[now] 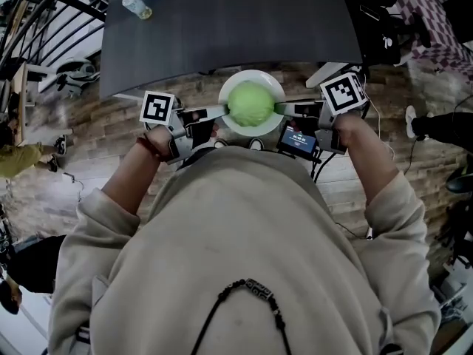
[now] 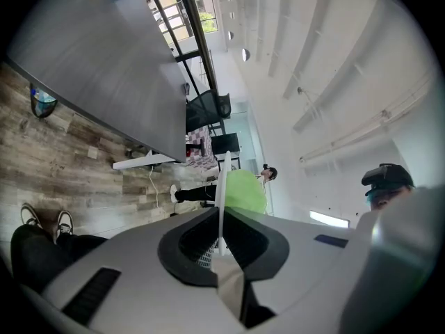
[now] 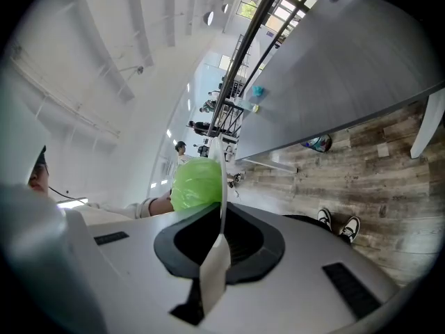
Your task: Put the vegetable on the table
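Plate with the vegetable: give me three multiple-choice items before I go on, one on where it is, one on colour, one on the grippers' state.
1. Where is the plate relative to the grey table?
A. resting on it
B. held in the air at its near edge
C. under it
2. What colour is the round vegetable?
A. light green
B. red
C. purple
3. How do the left gripper and right gripper stand?
A. both open
B. only the left grips
C. each shut on the plate's rim

Answers:
1. B, the head view shows it carried between the grippers.
2. A, all views show light green.
3. C, each gripper view shows the rim pinched between its jaws.
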`<action>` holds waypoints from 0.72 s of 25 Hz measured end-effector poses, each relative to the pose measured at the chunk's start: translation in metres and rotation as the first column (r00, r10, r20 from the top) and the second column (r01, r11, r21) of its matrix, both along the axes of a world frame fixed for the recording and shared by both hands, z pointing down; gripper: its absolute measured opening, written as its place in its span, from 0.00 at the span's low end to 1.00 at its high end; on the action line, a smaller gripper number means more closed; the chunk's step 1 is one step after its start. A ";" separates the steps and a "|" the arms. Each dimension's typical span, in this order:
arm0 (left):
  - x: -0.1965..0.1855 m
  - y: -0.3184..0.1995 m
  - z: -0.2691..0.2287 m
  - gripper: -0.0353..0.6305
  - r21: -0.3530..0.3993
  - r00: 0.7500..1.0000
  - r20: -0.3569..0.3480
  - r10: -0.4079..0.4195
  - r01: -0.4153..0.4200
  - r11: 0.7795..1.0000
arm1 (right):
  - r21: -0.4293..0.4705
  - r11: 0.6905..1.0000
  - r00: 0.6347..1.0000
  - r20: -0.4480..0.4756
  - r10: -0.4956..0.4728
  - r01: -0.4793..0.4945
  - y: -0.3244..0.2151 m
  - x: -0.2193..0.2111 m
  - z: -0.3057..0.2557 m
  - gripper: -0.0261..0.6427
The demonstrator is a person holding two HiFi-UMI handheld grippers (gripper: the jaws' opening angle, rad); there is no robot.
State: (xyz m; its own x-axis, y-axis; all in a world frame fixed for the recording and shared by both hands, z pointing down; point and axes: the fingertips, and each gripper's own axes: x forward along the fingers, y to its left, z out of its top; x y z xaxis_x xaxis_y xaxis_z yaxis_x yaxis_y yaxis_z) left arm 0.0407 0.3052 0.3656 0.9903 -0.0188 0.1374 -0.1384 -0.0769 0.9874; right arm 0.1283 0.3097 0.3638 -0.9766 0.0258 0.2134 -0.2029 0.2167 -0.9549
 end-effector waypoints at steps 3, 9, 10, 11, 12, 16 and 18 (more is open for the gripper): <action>-0.001 0.003 0.000 0.09 -0.005 1.000 0.001 0.006 -0.006 1.000 | -0.023 1.000 1.000 -0.028 0.014 -0.015 0.005 0.003 0.001 0.08; 0.006 -0.008 -0.004 0.09 0.020 1.000 -0.020 0.011 -0.011 1.000 | 0.014 0.999 0.999 -0.025 0.036 -0.036 -0.006 0.008 -0.006 0.08; 0.005 -0.009 -0.004 0.09 0.020 1.000 -0.021 0.017 -0.017 1.000 | 0.009 0.999 0.999 -0.031 0.045 -0.044 -0.005 0.008 -0.005 0.08; 0.005 -0.010 -0.003 0.09 0.020 0.999 -0.021 0.026 -0.025 0.999 | 0.001 0.998 0.997 -0.044 0.055 -0.055 -0.005 0.008 -0.003 0.08; 0.005 -0.011 -0.001 0.09 0.019 0.999 -0.022 0.035 -0.035 0.999 | -0.005 0.998 0.996 -0.054 0.065 -0.065 -0.006 0.008 -0.001 0.08; 0.011 -0.031 0.001 0.09 0.012 0.997 -0.032 0.064 -0.064 0.998 | -0.010 0.994 0.993 -0.053 0.109 -0.110 -0.022 0.011 -0.001 0.08; 0.010 -0.041 0.002 0.09 0.002 0.997 -0.030 0.073 -0.073 0.997 | -0.027 0.991 0.989 -0.058 0.133 -0.135 -0.029 0.011 0.002 0.08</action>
State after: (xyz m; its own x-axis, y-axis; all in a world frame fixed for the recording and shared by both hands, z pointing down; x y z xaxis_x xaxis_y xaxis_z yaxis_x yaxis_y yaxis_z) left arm 0.0510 0.2645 0.3680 0.9927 0.0535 0.1078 -0.1030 -0.0863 0.9909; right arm 0.1392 0.2810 0.3654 -0.9582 -0.0971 0.2690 -0.2815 0.1550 -0.9470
